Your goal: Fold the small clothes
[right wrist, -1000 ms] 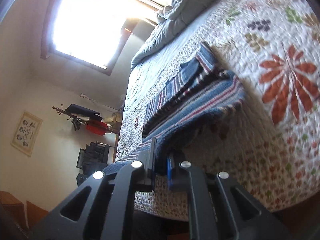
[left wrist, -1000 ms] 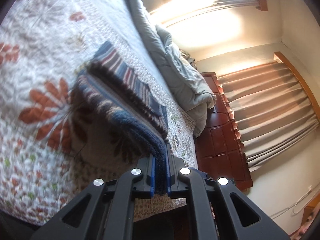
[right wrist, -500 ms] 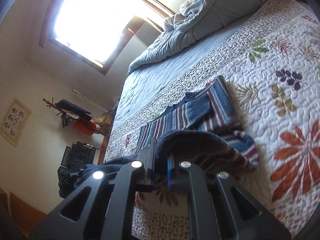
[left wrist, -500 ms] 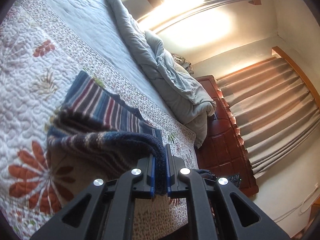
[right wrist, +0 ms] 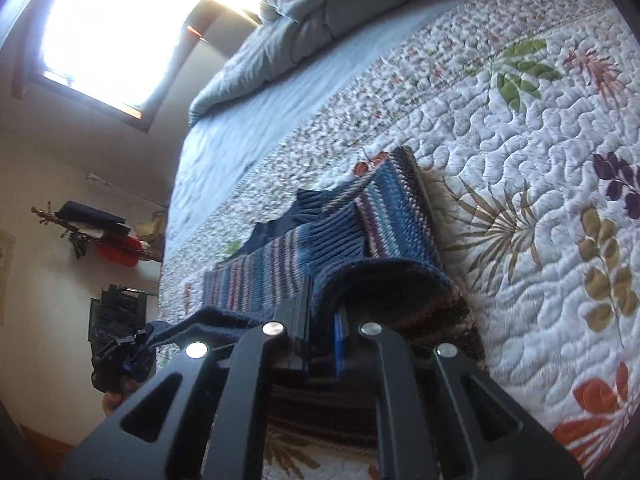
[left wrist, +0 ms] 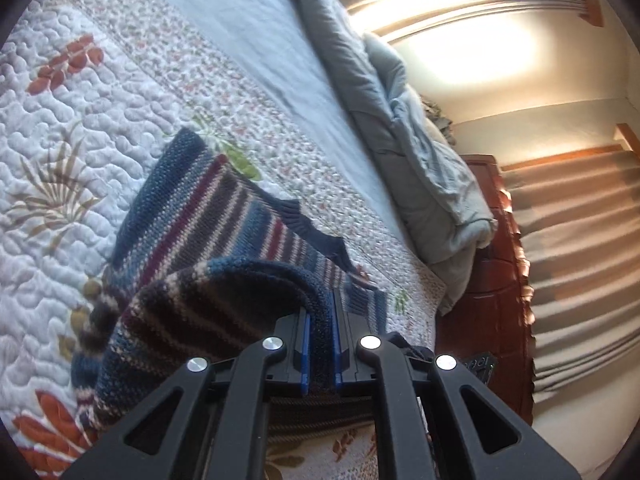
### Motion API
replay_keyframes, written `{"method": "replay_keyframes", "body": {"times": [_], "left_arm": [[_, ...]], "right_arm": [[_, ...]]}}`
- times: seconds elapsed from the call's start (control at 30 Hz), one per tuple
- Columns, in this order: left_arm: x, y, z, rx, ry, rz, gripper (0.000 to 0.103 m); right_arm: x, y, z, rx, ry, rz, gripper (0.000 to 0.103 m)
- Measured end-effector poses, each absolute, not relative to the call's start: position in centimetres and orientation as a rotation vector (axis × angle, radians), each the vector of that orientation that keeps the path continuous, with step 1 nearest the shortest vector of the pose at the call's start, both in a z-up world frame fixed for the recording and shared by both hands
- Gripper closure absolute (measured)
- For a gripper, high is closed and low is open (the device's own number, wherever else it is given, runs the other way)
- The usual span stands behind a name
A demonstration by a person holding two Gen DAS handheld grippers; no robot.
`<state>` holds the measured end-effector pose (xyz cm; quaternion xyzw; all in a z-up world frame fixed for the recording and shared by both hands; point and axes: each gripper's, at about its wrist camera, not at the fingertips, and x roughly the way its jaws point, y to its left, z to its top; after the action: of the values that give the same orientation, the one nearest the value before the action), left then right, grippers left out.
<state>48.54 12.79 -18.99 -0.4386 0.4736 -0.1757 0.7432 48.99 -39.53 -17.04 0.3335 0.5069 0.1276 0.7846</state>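
Striped sweater (left wrist: 192, 216) lies on the quilt (left wrist: 80, 120), collar end flat, near hem lifted and curled over toward it. Left gripper (left wrist: 320, 344) is clenched on one hem corner, right gripper (right wrist: 320, 340) clenched on the other. From each claw the flat part lies toward 11–12 o'clock; its long axis runs away toward the gray duvet (left wrist: 420, 168). Judgement: the fold needs the hem carried forward onto the collar. Both hands are equally near. Hem between the grippers is cut off; sleeves cannot be made out.
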Motion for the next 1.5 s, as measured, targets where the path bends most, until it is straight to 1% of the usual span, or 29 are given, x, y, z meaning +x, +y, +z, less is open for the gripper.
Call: {"method": "replay_keyframes", "body": {"times": [0.13,0.23,0.27,0.3,0.37,0.4,0.43,0.5,0.53,0.6,0.7,0.77,0.8,0.9,0.97,1.13,1.23,1.3,1.33,1.37,1.4,1.47,1.5], "left_arm": [[50.8,12.9,-21.7,-0.975,1.079,-0.347,0.095],[52.0,13.2,-23.7,-1.015,1.119,-0.343,0.093],[52.3,13.4,-24.4,-1.034,1.131,-0.349,0.092],[52.3,13.5,-24.8,-1.039,1.135,-0.345,0.09],[52.3,13.7,-25.0,-1.032,1.134,-0.338,0.079],[52.2,13.9,-24.8,-1.023,1.125,-0.331,0.077],[52.0,14.1,-24.5,-1.008,1.114,-0.324,0.073],[51.7,14.5,-23.7,-0.986,1.085,-0.327,0.065],[51.7,14.6,-23.1,-0.957,1.071,-0.326,0.056],[52.2,14.5,-22.3,-0.885,1.067,-0.325,0.053],[53.5,13.8,-21.9,-0.774,1.099,-0.336,0.05],[54.8,12.8,-22.1,-0.671,1.148,-0.35,0.044],[55.2,12.4,-22.4,-0.628,1.172,-0.351,0.043],[56.5,10.7,-23.5,-0.451,1.242,-0.346,0.043],[57.3,10.1,-24.1,-0.396,1.257,-0.344,0.043],[59.2,8.6,-25.6,-0.332,1.314,-0.392,0.041],[59.9,8.4,-26.4,-0.35,1.347,-0.414,0.04],[59.9,8.7,-26.5,-0.372,1.351,-0.422,0.042],[59.9,8.9,-26.3,-0.383,1.345,-0.424,0.045],[59.9,9.1,-26.3,-0.389,1.339,-0.42,0.052],[59.8,9.2,-26.3,-0.395,1.334,-0.419,0.055],[59.7,9.6,-26.5,-0.417,1.333,-0.429,0.067],[59.6,9.7,-26.6,-0.431,1.331,-0.431,0.068]], "right_arm": [[51.3,-39.5,-19.9,0.727,1.133,0.258,0.095],[52.3,-39.5,-21.2,0.717,1.156,0.26,0.091],[52.5,-39.4,-21.3,0.706,1.161,0.265,0.087],[52.7,-39.3,-21.5,0.7,1.17,0.284,0.082],[53.0,-39.1,-21.0,0.681,1.175,0.296,0.053],[53.0,-39.1,-20.5,0.664,1.166,0.3,0.048],[52.9,-39.1,-19.8,0.641,1.149,0.319,0.047],[52.9,-39.1,-18.5,0.606,1.127,0.36,0.047],[52.8,-39.1,-17.8,0.579,1.116,0.376,0.047],[53.1,-39.1,-17.3,0.529,1.115,0.386,0.047],[54.1,-39.2,-18.1,0.485,1.155,0.383,0.05],[54.8,-39.0,-19.1,0.458,1.188,0.377,0.05],[55.2,-38.8,-19.6,0.448,1.204,0.382,0.051],[55.9,-38.5,-20.7,0.443,1.227,0.401,0.051],[56.6,-38.5,-21.2,0.445,1.234,0.41,0.051],[58.1,-38.8,-22.0,0.451,1.257,0.427,0.051],[58.6,-38.9,-22.3,0.436,1.273,0.43,0.051],[58.8,-39.1,-22.6,0.429,1.283,0.427,0.051],[58.8,-39.2,-22.8,0.429,1.289,0.427,0.052],[58.8,-39.2,-23.0,0.424,1.298,0.428,0.051],[58.8,-39.1,-23.2,0.421,1.299,0.433,0.051],[58.7,-39.0,-23.4,0.413,1.302,0.44,0.051],[58.6,-39.0,-23.5,0.411,1.302,0.443,0.051]]}}
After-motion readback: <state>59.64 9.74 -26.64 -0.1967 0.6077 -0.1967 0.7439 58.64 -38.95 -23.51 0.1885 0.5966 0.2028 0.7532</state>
